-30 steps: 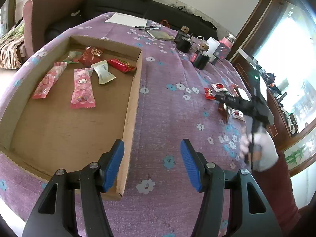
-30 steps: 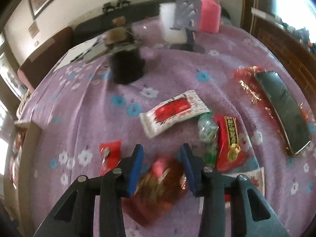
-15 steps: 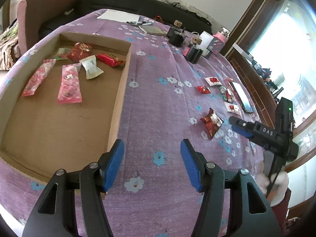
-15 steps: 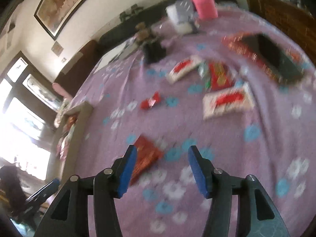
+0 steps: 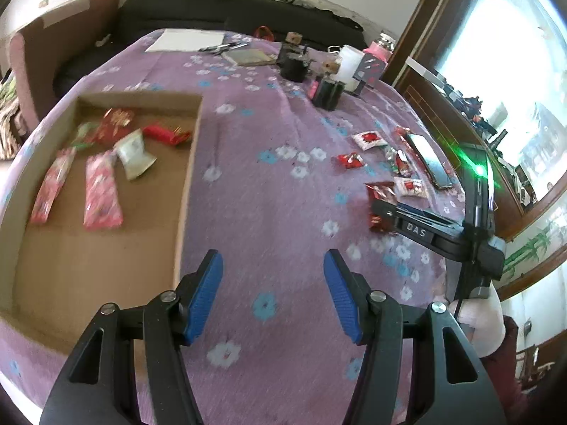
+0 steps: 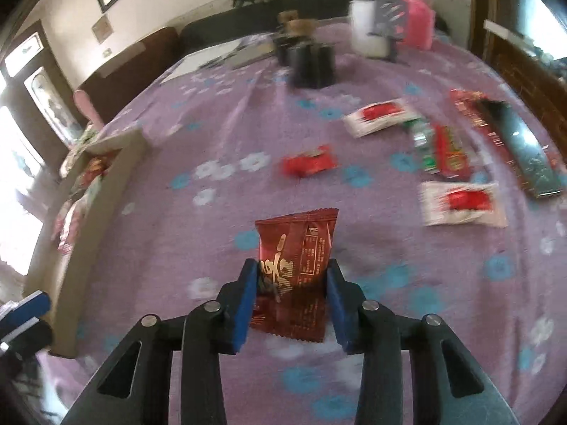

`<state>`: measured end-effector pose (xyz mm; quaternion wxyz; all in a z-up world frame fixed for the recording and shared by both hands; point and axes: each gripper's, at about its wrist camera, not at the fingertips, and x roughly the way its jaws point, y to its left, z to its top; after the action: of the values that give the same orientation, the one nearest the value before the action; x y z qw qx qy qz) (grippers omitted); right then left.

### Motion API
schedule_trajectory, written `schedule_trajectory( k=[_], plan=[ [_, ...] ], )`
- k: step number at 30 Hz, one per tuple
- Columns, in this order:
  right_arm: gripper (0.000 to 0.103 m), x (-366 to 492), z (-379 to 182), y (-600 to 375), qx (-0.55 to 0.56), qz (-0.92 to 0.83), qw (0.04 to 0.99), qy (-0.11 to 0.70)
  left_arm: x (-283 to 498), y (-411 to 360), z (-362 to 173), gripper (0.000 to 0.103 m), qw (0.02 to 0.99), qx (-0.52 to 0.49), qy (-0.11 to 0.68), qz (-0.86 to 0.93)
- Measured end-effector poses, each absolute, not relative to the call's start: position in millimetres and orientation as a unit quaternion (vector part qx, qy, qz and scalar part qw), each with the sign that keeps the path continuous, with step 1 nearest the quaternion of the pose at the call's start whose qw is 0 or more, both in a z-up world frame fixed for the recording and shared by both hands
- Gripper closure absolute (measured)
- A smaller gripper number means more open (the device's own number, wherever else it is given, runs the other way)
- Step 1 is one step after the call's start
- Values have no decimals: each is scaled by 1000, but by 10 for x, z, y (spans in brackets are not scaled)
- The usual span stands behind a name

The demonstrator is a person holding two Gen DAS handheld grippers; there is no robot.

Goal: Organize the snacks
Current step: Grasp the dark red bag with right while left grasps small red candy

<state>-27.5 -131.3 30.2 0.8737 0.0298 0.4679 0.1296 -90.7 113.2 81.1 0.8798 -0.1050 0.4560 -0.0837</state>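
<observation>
The left gripper (image 5: 272,294) hangs above the bench with its blue-padded jaws spread wide and nothing between them. The right gripper (image 6: 291,295) is low over the bench, jaws drawn in against both sides of a dark red snack packet (image 6: 296,265). A pale-gloved right hand (image 5: 476,322) holds its handle from below.

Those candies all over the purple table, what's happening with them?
Someone is sorting snacks with a grabber tool in each hand. The right gripper has its blue pads on either side of a dark red snack packet on the purple tablecloth. The left gripper is open and holds nothing. Six snacks lie in the cardboard box, and several more wait on the cloth.
</observation>
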Motion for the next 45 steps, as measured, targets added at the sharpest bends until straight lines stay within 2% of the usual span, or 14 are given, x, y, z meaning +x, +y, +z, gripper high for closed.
schedule_trajectory(
  k=[6, 16, 22, 27, 28, 29, 31, 34, 35, 45],
  plan=[
    [64, -234, 226, -1853, 112, 151, 878, 441, -366, 664, 841, 45, 889, -45, 441, -119],
    [63, -261, 243, -1865, 110, 135, 880, 443, 591, 49, 424, 45, 869, 35, 470, -151],
    [63, -246, 228, -1897, 119, 135, 877, 446, 772, -187, 358, 45, 866, 51, 466, -172],
    [63, -252, 227, -1869, 109, 131, 879, 445, 788, -437, 225, 45, 858, 113, 467, -180],
    [63, -251, 226, -1873, 111, 132, 879, 446, 787, -464, 201, 46, 857, 122, 468, -179],
    [63, -249, 225, -1876, 112, 132, 878, 446, 773, -483, 191, 58, 858, 126, 465, -181],
    [63, -251, 224, -1878, 111, 132, 879, 445, 754, -503, 199, 72, 856, 121, 465, -191],
    [64, -246, 225, -1884, 111, 131, 879, 444, 696, -532, 205, 75, 857, 128, 462, -190],
    [64, -245, 223, -1891, 112, 131, 879, 444, 675, -544, 205, 81, 857, 132, 460, -190],
    [64, -248, 234, -1959, 132, 131, 880, 436, 317, -373, 465, 81, 867, 99, 448, -196]
  ],
)
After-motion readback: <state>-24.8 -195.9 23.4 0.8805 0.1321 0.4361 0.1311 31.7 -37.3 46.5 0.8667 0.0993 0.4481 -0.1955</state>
